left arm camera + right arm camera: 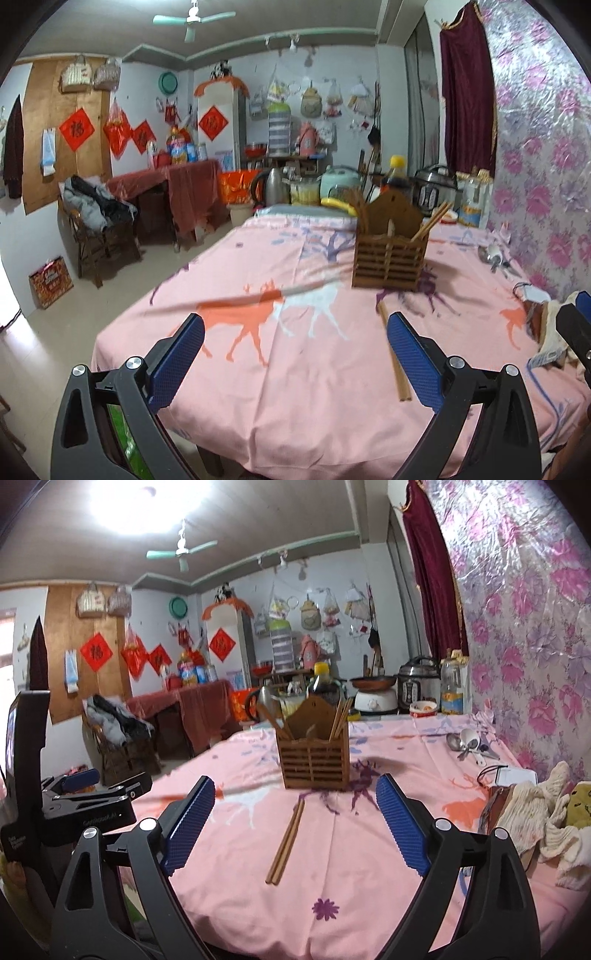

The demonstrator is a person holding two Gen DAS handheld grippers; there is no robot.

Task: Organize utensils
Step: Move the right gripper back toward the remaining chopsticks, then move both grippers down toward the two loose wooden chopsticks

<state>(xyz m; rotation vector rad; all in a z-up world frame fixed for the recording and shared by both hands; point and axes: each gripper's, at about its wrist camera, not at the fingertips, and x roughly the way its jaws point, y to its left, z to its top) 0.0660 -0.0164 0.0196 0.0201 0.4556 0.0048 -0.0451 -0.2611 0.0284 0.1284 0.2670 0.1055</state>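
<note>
A pink deer-print cloth (369,867) covers the desk (207,454), with a slatted wooden utensil holder (313,764) standing upright mid-desk, chopsticks leaning inside it. Both the left tongs (295,354) and right tongs (295,823) hover spread wide, gripping nothing. A loose pair of chopsticks (286,843) lies flat on the cloth just before the holder, and spoons (466,743) rest near the floral wall.

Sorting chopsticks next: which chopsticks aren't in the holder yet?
The chopstick pair lying flat on the pink tablecloth, just before the wooden holder; the other chopsticks stand upright inside it.
</note>
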